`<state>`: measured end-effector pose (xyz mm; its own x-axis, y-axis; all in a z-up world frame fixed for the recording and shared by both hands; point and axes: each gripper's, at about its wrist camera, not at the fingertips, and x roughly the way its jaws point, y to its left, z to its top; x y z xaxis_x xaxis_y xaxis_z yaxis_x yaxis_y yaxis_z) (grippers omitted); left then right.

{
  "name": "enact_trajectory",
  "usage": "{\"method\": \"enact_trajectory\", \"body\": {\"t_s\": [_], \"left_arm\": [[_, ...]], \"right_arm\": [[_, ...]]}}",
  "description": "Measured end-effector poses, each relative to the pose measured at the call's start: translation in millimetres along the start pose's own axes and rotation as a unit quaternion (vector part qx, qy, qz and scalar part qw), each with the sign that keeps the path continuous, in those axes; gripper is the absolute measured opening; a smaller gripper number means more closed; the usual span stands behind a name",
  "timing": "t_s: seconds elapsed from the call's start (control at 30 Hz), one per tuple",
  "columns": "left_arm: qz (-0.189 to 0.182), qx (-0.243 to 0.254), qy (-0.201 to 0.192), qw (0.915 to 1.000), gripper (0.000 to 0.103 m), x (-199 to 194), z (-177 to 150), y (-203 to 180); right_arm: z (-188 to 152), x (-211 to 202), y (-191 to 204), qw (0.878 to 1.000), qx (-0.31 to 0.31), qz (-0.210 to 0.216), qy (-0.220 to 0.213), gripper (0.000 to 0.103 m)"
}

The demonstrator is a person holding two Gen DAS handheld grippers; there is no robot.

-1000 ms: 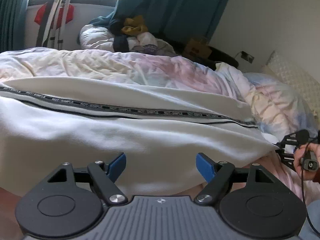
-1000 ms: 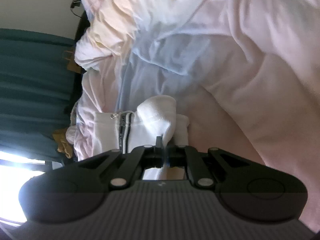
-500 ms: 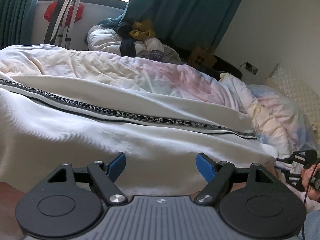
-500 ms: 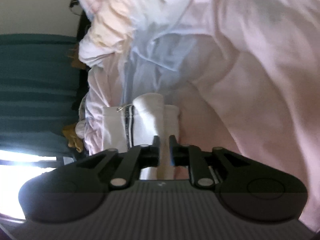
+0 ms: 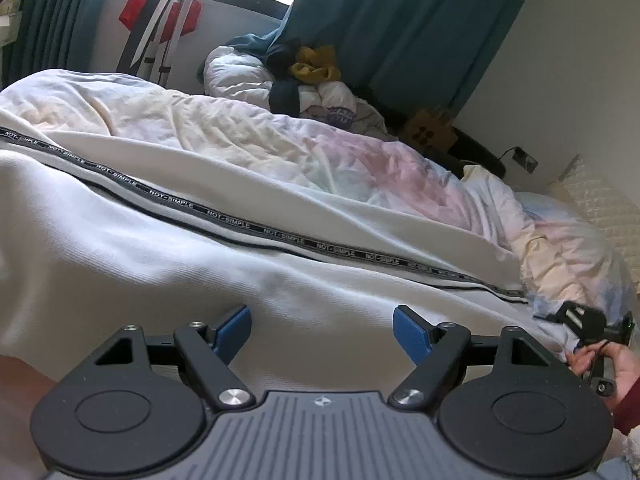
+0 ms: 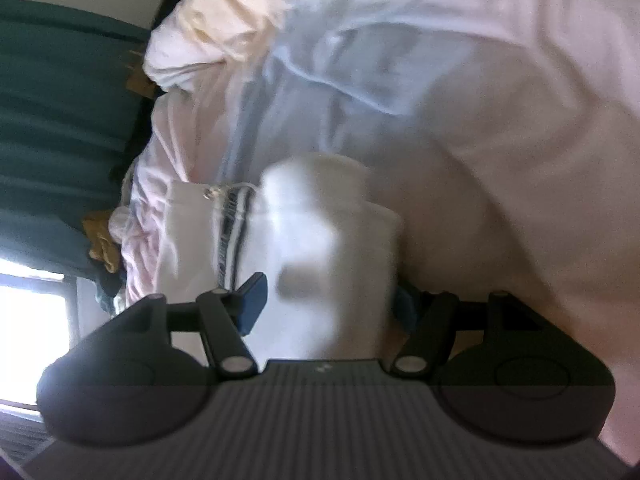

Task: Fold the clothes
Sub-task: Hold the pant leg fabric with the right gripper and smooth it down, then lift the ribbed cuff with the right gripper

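A white garment (image 5: 200,264) with a black lettered stripe (image 5: 280,236) lies across the bed. My left gripper (image 5: 322,332) hovers open just over its near edge, with nothing between the blue pads (image 5: 234,332). At the far right of the left wrist view, a hand holds my right gripper (image 5: 588,324) by the garment's end. In the right wrist view, which is rolled sideways, my right gripper (image 6: 328,304) has its jaws opening. The garment's folded end (image 6: 320,232) lies loose between them, and one pad (image 6: 252,300) stands clear of the cloth.
A crumpled pastel duvet (image 5: 360,160) covers the bed beyond the garment. A heap of clothes (image 5: 304,80) sits at the far side under teal curtains (image 5: 400,20). A stand with red cloth (image 5: 160,20) is by the window, and a quilted pillow (image 5: 600,208) lies at the right.
The right gripper was shut on the garment's folded end; its jaws have spread and let the cloth go. The left view has rolled slightly; its gripper stays open.
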<state>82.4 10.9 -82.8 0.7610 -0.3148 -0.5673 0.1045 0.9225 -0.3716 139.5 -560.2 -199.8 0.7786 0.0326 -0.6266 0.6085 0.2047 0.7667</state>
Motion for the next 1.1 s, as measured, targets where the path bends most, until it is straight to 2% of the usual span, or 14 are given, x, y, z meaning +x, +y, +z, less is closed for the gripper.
{"method": "enact_trajectory", "body": {"t_s": [0.13,0.2,0.3,0.33,0.4,0.43,0.47,0.53,0.63,0.8,0.83,0.9,1.1], "left_arm": [[0.004,-0.003,-0.001,1.0,0.08,-1.3,-1.7,-0.1],[0.006,-0.003,-0.002,1.0,0.08,-2.0,-1.7,0.0],[0.012,-0.004,-0.006,0.9999,0.08,-4.0,-1.9,0.2],[0.013,-0.005,-0.007,0.9999,0.08,-4.8,-2.0,0.3],[0.017,-0.006,-0.01,0.9998,0.08,-6.3,-2.1,0.5],[0.018,-0.007,-0.011,0.9997,0.08,-7.1,-2.0,0.8],[0.019,-0.009,-0.013,0.9997,0.08,-8.0,-1.6,1.5],[0.021,-0.013,-0.016,0.9996,0.08,-9.1,-0.8,2.7],[0.024,-0.014,-0.019,0.9994,0.08,-11.3,0.4,2.3],[0.026,-0.02,-0.029,0.999,0.08,-16.1,3.2,2.7],[0.027,-0.022,-0.03,0.999,0.08,-16.3,3.6,3.1],[0.029,-0.024,-0.03,0.9988,0.08,-16.6,4.3,3.7],[0.038,-0.012,-0.032,0.9987,0.08,-18.9,8.0,0.3]], "right_arm": [[2.0,2.9,-4.0,0.996,0.019,0.08,-0.019,0.069],[1.9,1.9,-2.9,0.995,0.013,0.098,-0.029,0.069],[1.2,10.4,0.5,0.997,-0.021,0.069,-0.014,0.066],[-0.7,12.9,0.5,0.998,-0.027,0.059,-0.009,0.059],[-2.1,10.9,-1.6,0.998,-0.014,0.061,-0.016,0.055],[-2.8,7.9,-1.1,0.997,-0.01,0.067,-0.022,0.048],[-3.5,1.1,2.7,0.996,-0.012,0.085,-0.031,0.036],[-5.5,-12.7,11.6,0.991,-0.021,0.12,-0.05,0.023],[-10.4,-24.7,28.3,0.985,-0.066,0.145,-0.064,0.021],[-11.5,-19.5,16.4,0.991,-0.041,0.115,-0.051,0.02],[-11.0,-18.5,13.7,0.992,-0.036,0.112,-0.049,0.014],[-10.7,-17.2,9.6,0.993,-0.026,0.106,-0.047,0.01],[-15.5,-27.0,22.8,0.988,-0.055,0.131,-0.069,0.009]]}}
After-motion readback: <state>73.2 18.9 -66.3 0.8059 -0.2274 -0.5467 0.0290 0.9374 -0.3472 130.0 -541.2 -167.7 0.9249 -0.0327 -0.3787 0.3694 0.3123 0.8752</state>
